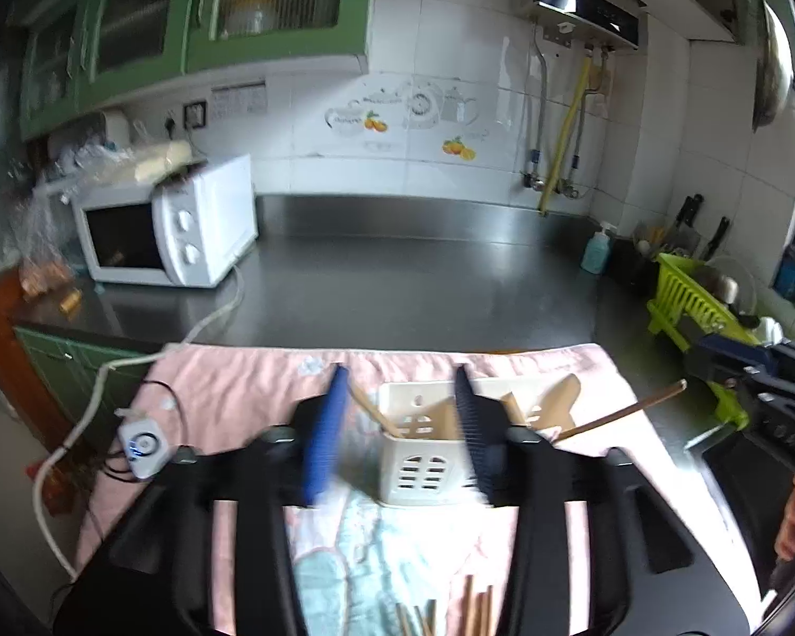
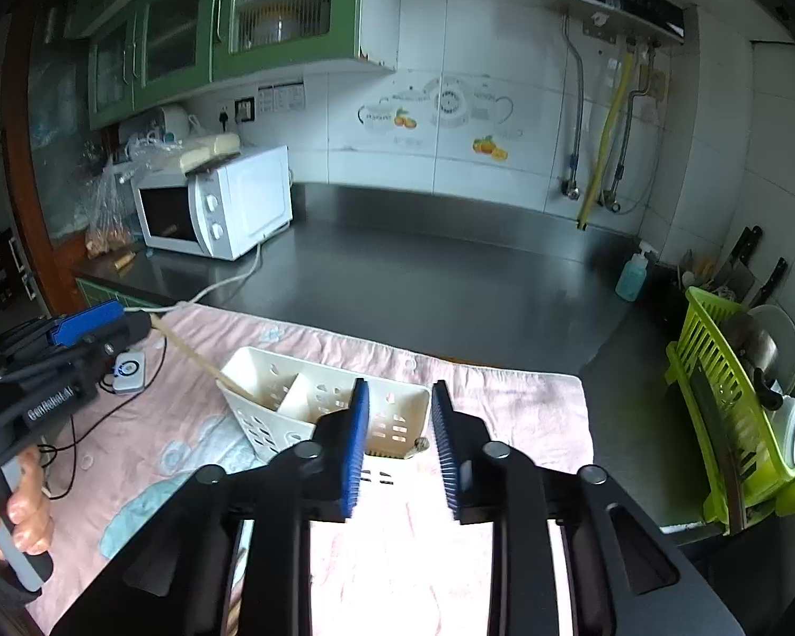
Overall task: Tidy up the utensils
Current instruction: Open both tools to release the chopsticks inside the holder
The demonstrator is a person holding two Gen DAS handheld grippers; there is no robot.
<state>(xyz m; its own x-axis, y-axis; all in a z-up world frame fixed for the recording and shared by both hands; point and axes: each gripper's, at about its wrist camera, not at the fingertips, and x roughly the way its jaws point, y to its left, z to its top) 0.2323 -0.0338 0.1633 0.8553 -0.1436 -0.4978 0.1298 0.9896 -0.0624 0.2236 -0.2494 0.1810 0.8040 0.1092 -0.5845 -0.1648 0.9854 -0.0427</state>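
Observation:
A white slotted utensil holder (image 1: 424,466) (image 2: 270,376) stands on a pink cloth (image 1: 228,387) (image 2: 509,413). My left gripper (image 1: 400,373) (image 2: 132,326) is open in front of it. A chopstick (image 1: 376,413) (image 2: 196,358) leans out of the holder's left compartment between the fingers, with no pad pressing on it. My right gripper (image 2: 402,387) (image 1: 699,355) is open over the holder's right end. A second chopstick (image 1: 625,413) leans from the holder toward it. Wooden spatulas (image 1: 556,405) stand in the holder. Several more chopsticks (image 1: 469,609) lie on the cloth below my left gripper.
A white microwave (image 1: 169,238) (image 2: 217,206) sits at the back left of the steel counter (image 2: 424,275). A green dish rack (image 2: 731,413) (image 1: 683,302) with dishes stands on the right, a blue soap bottle (image 2: 630,275) behind it. A white controller (image 1: 143,448) with cables lies left.

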